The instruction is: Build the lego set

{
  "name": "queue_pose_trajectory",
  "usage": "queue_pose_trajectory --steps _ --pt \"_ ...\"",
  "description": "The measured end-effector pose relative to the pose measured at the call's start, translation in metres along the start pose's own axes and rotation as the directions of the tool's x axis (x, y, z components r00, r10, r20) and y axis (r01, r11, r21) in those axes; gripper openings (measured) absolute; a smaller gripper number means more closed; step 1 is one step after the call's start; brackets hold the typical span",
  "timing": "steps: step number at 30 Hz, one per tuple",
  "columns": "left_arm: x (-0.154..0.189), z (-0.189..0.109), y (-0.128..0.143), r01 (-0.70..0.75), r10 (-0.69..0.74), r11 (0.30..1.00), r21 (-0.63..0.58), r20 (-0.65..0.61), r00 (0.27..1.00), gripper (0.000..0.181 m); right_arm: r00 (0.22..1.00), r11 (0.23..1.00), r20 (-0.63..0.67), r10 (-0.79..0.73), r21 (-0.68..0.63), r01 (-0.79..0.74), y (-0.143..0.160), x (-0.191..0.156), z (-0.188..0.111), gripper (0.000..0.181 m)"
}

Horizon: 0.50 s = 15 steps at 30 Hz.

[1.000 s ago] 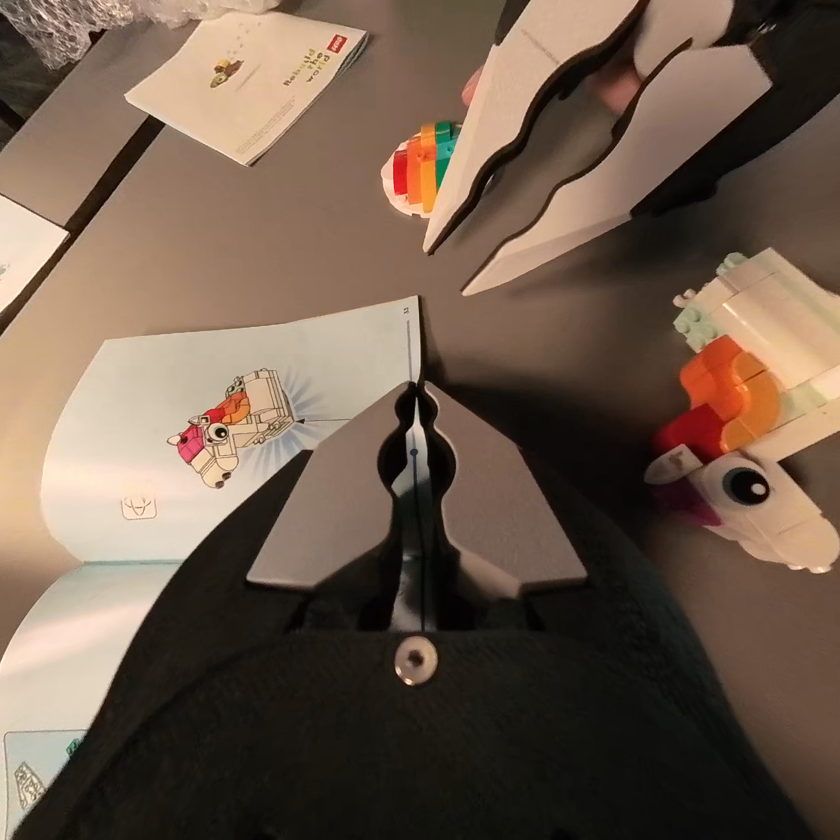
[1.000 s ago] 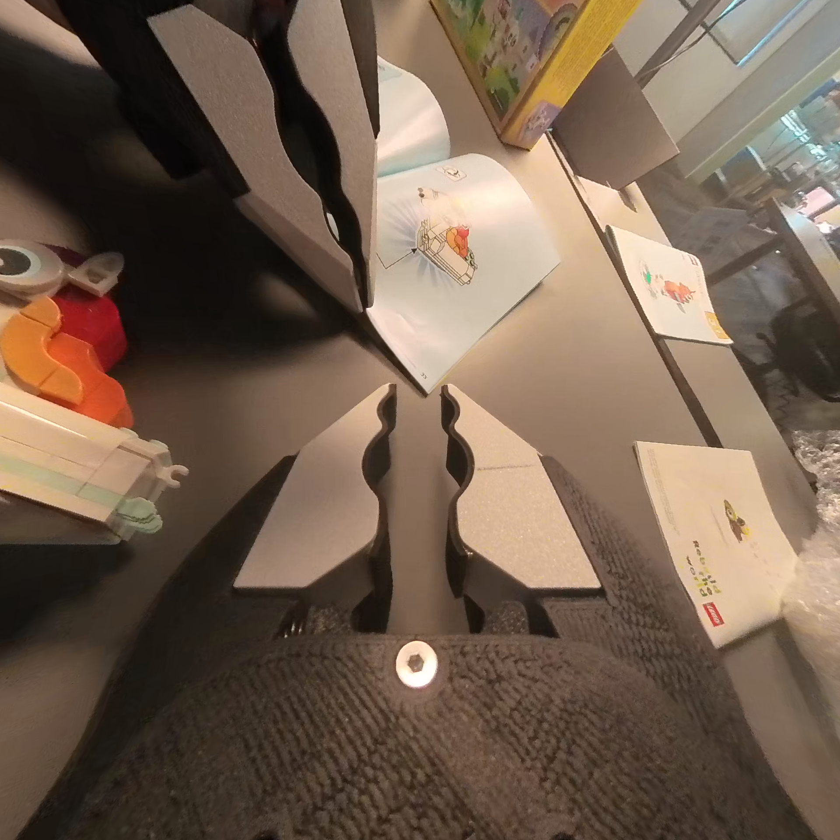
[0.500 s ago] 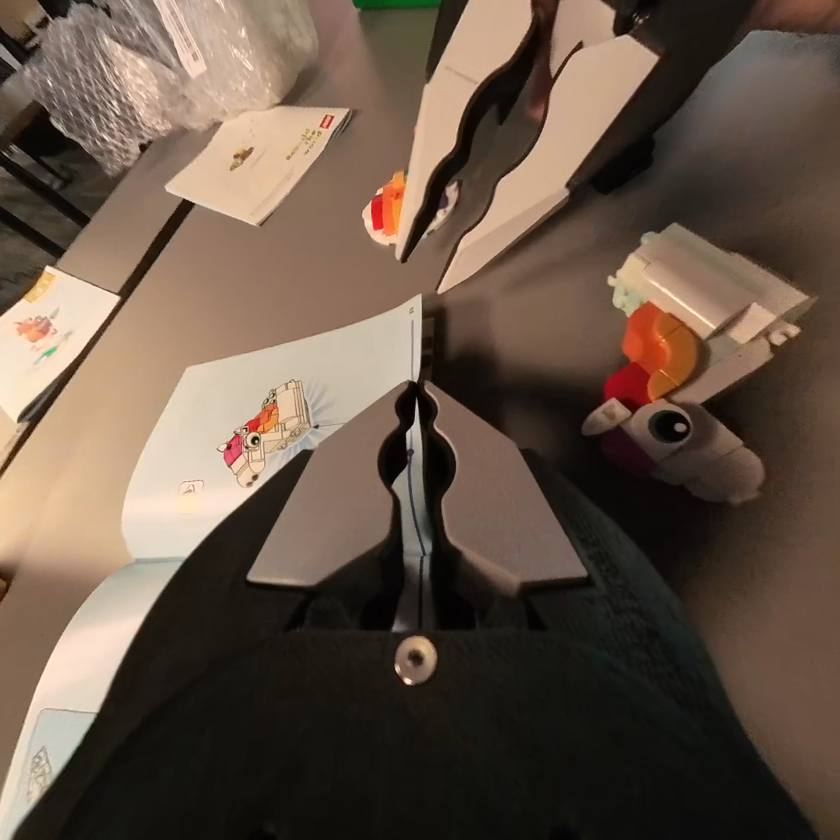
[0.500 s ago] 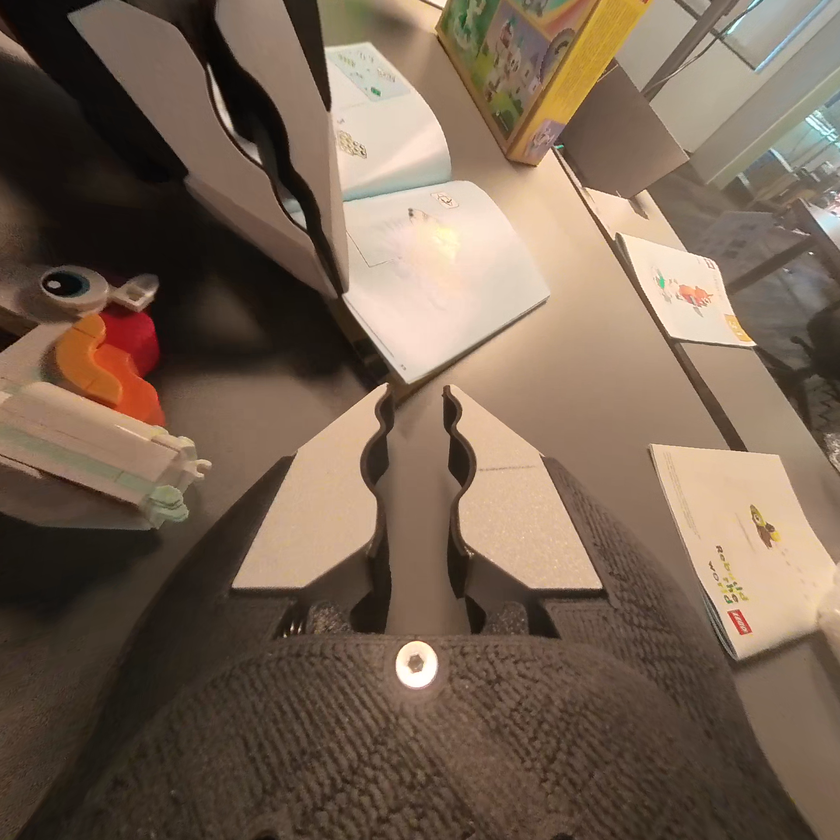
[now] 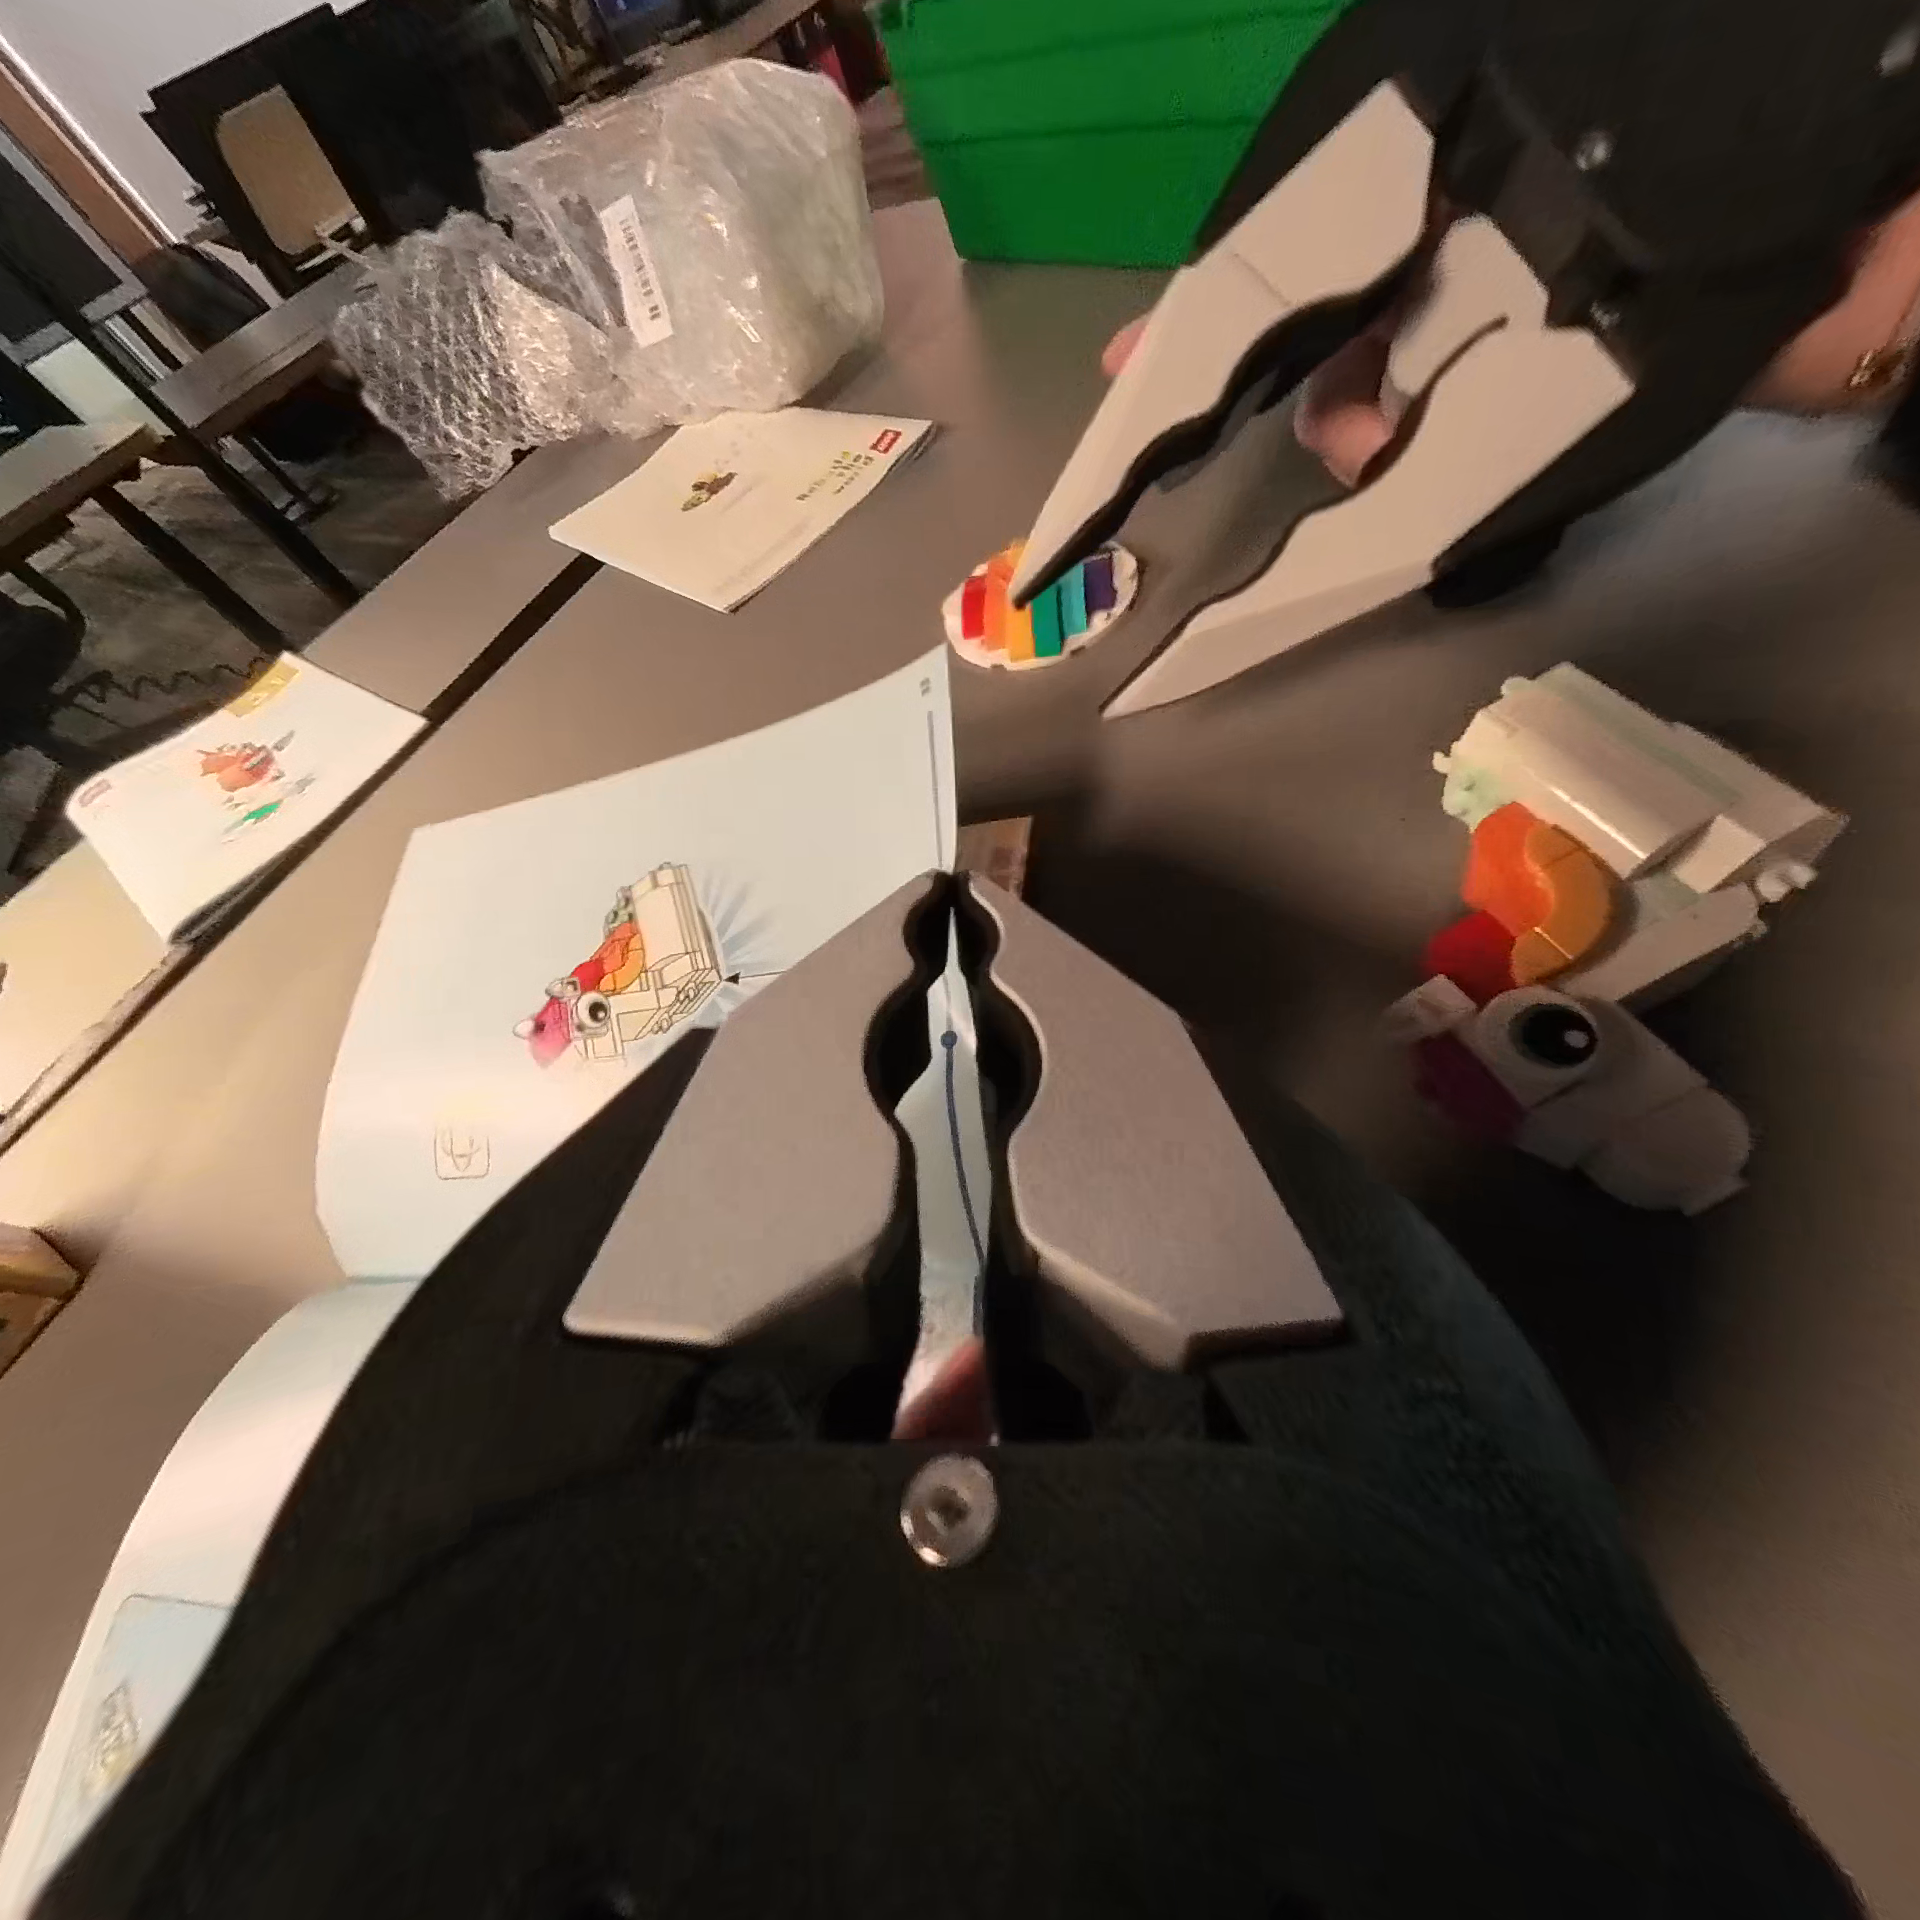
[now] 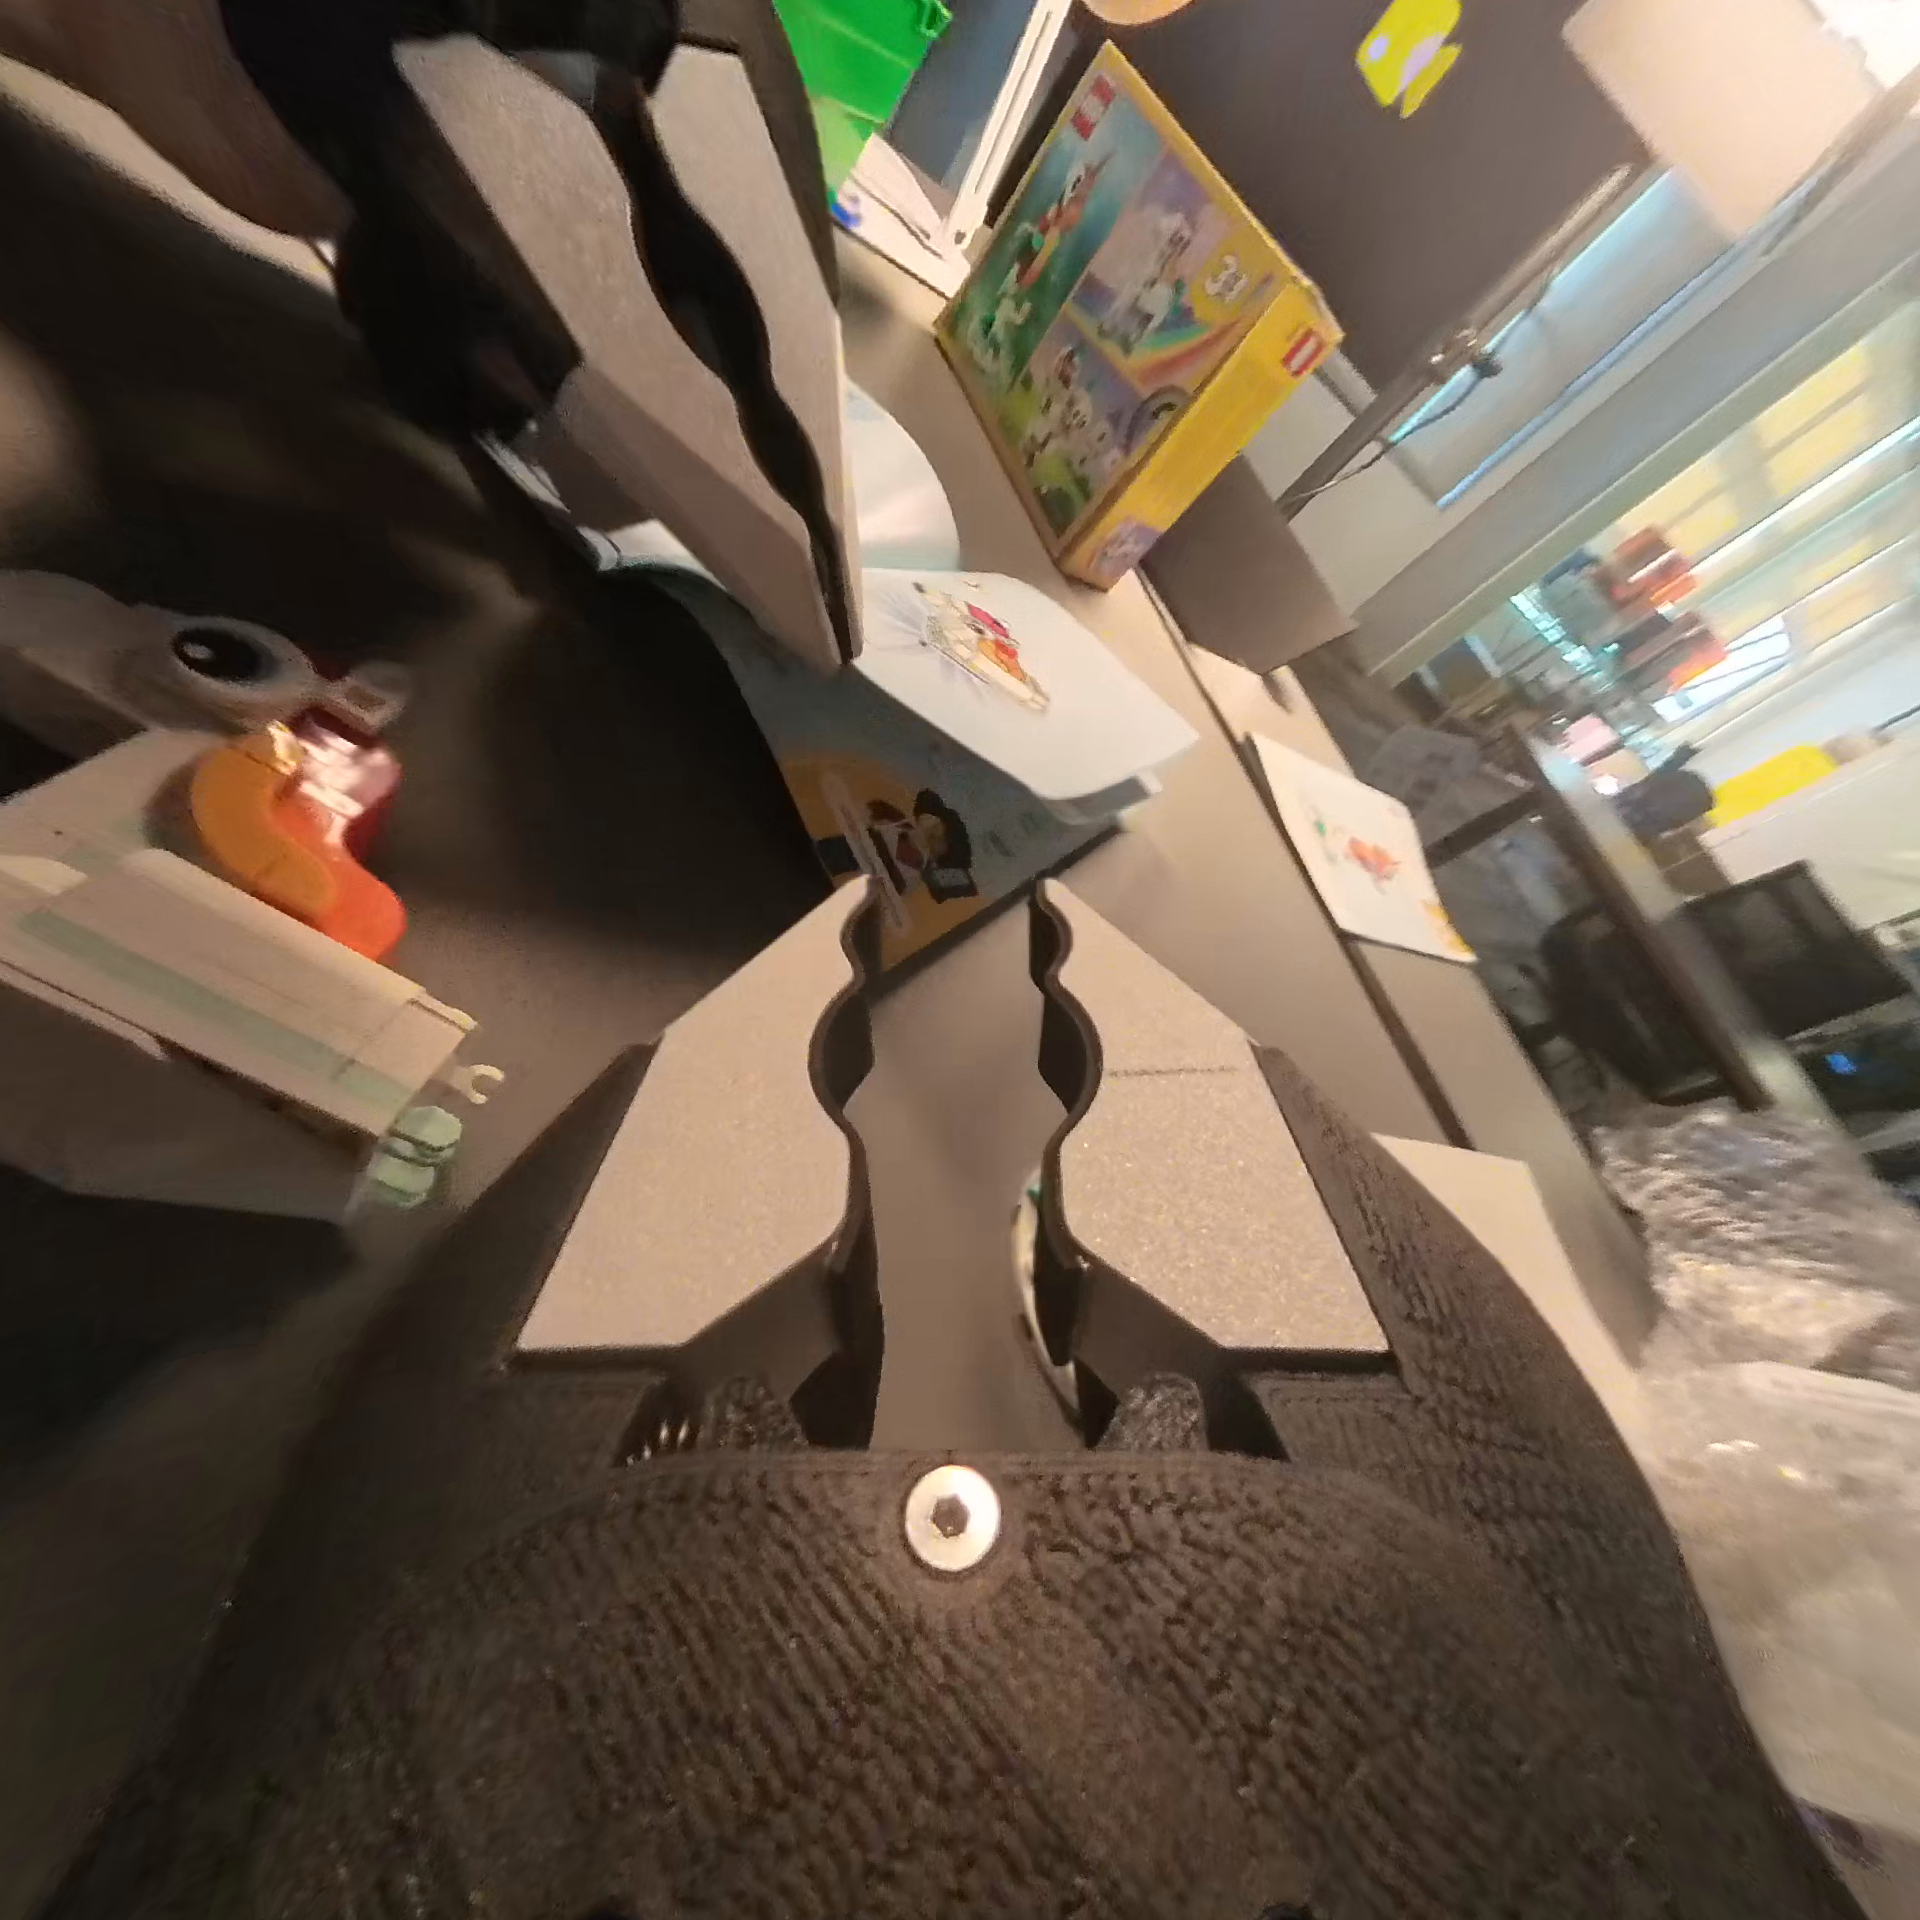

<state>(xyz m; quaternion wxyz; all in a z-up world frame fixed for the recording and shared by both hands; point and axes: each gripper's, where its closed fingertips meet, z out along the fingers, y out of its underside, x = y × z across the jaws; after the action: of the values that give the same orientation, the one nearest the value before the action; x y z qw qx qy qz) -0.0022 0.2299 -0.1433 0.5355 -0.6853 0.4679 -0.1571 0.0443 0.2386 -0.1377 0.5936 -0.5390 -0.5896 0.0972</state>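
Note:
My left gripper (image 5: pixel 951 883) is shut on the right edge of a pale blue page of the open instruction booklet (image 5: pixel 623 935) and holds that page lifted off the table. In the right wrist view the left gripper (image 6: pixel 842 649) pinches the raised page (image 6: pixel 997 707). My right gripper (image 6: pixel 951 899) is open and empty. In the left wrist view it (image 5: pixel 1070 655) hovers just over a small rainbow piece on a white round plate (image 5: pixel 1060 613). The part-built white lego animal with an orange and red mane (image 5: pixel 1558 935) lies on its side to the right, and shows in the right wrist view (image 6: pixel 229 935).
Two more booklets (image 5: pixel 748 499) (image 5: pixel 229 779) lie on the grey table (image 5: pixel 675 665). Bubble-wrapped bundles (image 5: pixel 644 260) and a green bin (image 5: pixel 1091 125) stand at the far edge. The yellow lego box (image 6: pixel 1132 301) stands behind the open booklet. Tip to tip, the grippers are about 6 cm apart.
My left gripper has lifted the gripped page higher, so the page under it now shows. My right gripper has opened wider and shifted over the rainbow piece. Both cameras have tilted up.

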Motion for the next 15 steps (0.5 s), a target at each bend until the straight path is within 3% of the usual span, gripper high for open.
queue_pose_trajectory --steps 9,15 --pt "-0.004 -0.003 -0.003 0.072 -0.071 0.997 0.032 -0.029 0.997 0.0 0.954 0.97 -0.176 -0.241 -0.012 0.243 -0.012 0.013 0.002 0.025" --pt "0.002 -0.003 -0.003 0.041 -0.04 0.999 0.028 -0.053 0.998 0.0 0.937 0.949 -0.15 -0.316 -0.057 0.31 -0.008 0.004 0.012 0.026"
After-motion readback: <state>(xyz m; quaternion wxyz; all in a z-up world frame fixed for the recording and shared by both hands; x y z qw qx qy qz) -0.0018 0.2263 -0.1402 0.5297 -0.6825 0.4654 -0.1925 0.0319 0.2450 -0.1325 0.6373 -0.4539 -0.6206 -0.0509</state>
